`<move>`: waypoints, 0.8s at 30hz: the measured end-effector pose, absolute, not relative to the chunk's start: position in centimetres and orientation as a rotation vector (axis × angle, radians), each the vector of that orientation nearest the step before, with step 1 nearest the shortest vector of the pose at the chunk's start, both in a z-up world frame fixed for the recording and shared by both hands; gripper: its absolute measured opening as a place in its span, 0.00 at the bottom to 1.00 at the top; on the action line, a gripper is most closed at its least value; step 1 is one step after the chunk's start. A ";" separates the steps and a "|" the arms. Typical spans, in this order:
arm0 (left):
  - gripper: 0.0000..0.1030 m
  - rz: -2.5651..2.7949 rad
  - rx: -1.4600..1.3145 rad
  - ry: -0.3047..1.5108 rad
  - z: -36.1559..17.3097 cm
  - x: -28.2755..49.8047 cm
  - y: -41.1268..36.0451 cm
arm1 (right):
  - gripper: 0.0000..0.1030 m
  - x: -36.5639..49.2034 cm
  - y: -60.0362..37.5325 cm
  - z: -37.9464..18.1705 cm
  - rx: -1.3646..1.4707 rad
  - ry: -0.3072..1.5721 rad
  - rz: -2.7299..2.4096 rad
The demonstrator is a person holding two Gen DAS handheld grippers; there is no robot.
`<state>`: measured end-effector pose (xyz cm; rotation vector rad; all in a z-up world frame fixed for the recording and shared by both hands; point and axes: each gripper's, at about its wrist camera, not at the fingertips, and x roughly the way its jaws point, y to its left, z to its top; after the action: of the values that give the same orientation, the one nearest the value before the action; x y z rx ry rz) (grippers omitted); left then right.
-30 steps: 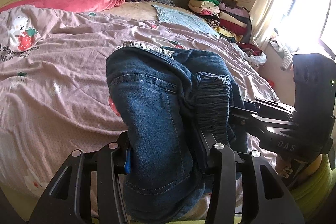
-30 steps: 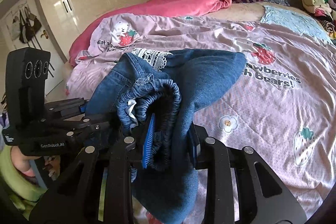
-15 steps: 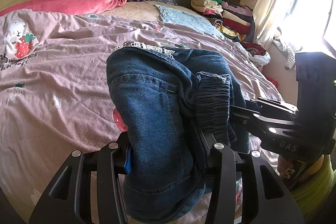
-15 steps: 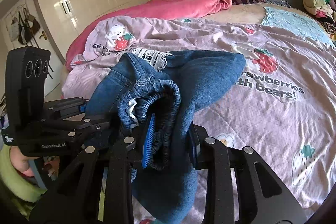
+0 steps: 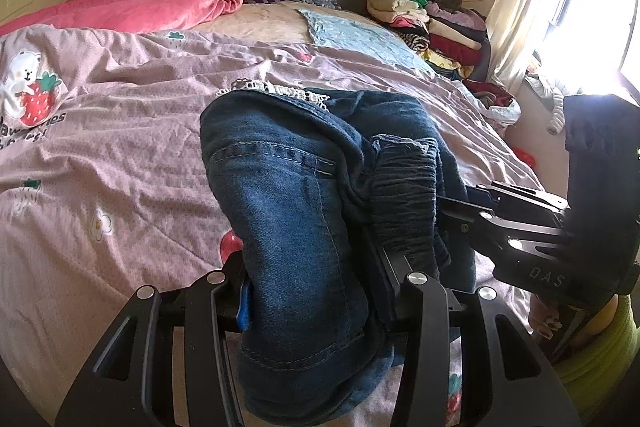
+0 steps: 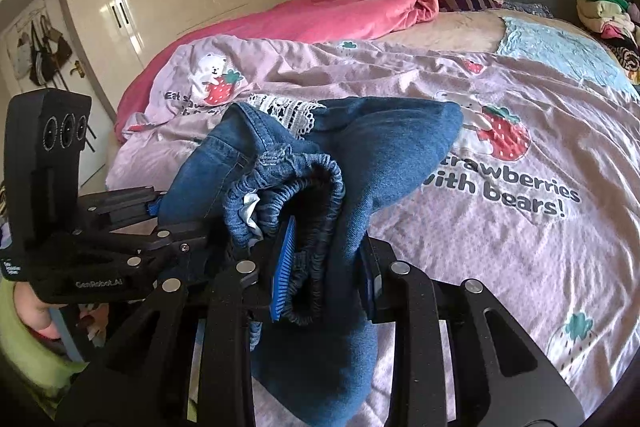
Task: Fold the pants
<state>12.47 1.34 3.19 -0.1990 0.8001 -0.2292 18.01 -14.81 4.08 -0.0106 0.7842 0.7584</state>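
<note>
— Gripping the pants (image 5: 296, 227) at both ends, were they?

— Yes. The left gripper (image 5: 312, 291) pinched a thick fold of denim, the right gripper (image 6: 324, 267) clamped the gathered elastic waistband, so the bundle hung doubled between them just above the bed (image 5: 120, 155), I'd guess to keep the fold from slipping

— And the lace hem?

— Draped forward, toward the quilt

left gripper (image 5: 316, 301) jaws clamp the bunched denim pants (image 5: 296, 211) over the pink bed (image 5: 120, 155); right gripper (image 5: 452, 211) grips alongside.
</note>
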 end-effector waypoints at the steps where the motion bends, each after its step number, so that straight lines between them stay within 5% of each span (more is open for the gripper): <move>1: 0.42 -0.230 -0.201 0.801 3.1 12.7 1.4 | 0.21 18.2 -14.8 4.0 -0.010 0.785 0.757; 17: 0.42 -0.210 -0.214 0.866 0.0 15.7 2.0 | 0.21 21.0 -14.1 1.2 -0.020 0.860 0.692; 24: 0.46 -0.196 -0.220 0.902 -1.9 16.5 2.6 | 0.30 22.1 -14.8 -1.1 -0.013 0.938 0.619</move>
<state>16.48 2.59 -1.89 -0.2204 0.9023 -0.1957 22.05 -14.77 -1.14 -0.0135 0.9381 0.6186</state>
